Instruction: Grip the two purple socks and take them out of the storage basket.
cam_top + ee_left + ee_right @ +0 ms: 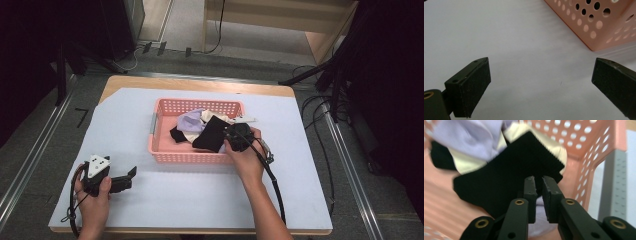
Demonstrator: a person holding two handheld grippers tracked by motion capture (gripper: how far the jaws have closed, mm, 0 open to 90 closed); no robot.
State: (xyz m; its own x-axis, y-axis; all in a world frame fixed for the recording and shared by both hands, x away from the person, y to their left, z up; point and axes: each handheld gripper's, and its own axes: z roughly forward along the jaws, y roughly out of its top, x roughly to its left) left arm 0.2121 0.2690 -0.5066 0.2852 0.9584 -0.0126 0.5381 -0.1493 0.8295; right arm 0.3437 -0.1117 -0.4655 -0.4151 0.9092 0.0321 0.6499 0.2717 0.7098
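A pink perforated basket [190, 158] stands mid-table and holds a heap of cloths. On top lies a black cloth [210, 134], with a lavender cloth [192, 121] and cream pieces behind it. My right gripper [231, 134] reaches into the basket from its right side. In the right gripper view its jaws [538, 180] stand nearly together, pinching the near edge of the black cloth [506, 177]. The lavender cloth [466, 137] lies beyond. My left gripper [131, 179] rests low at the table's front left, jaws wide apart [541, 80] over bare white surface, holding nothing.
The basket's corner [599, 30] shows at the upper right of the left gripper view. A white sheet [125, 125] covers the table. Cables trail along the floor at the right, beyond the table's edge.
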